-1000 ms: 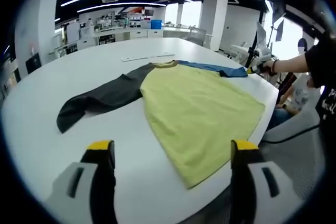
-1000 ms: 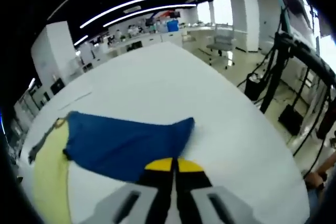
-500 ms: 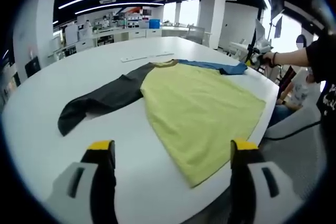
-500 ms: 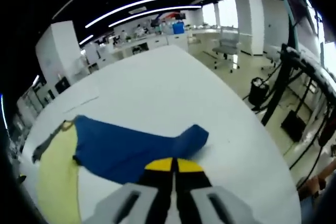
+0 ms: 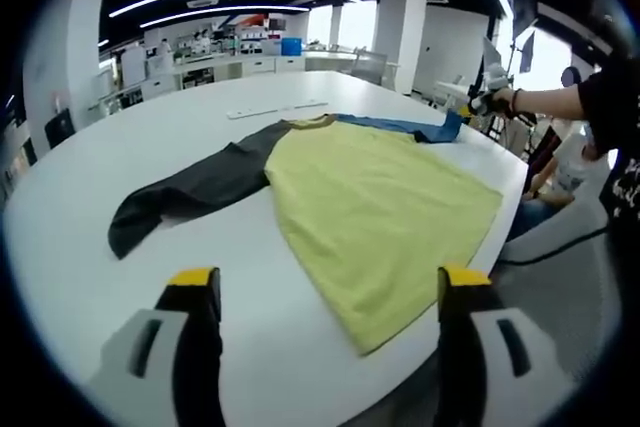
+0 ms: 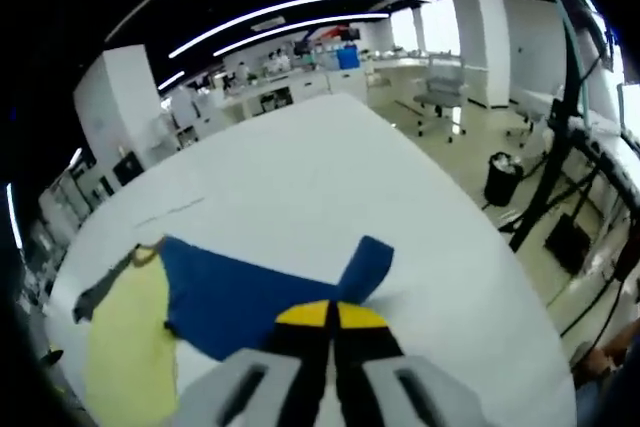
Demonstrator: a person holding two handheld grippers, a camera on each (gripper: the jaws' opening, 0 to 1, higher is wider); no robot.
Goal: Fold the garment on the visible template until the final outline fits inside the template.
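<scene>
A long-sleeved shirt lies spread on the white table: yellow-green body, dark grey sleeve reaching left, blue sleeve at the far right. My left gripper hangs open over the near table edge, short of the shirt's hem, with nothing between its fingers. The right gripper, held by a person's hand, lifts the blue sleeve's end off the table. In the right gripper view my right gripper is shut on the blue sleeve, whose cuff stands up; the yellow body lies at lower left.
A flat white strip lies on the table beyond the collar. The table edge drops off at the right toward an office chair and stands. A person sits at the right. Desks and pillars line the far room.
My right gripper has raised the blue sleeve's end off the table and the cuff now folds upward. The left gripper holds still.
</scene>
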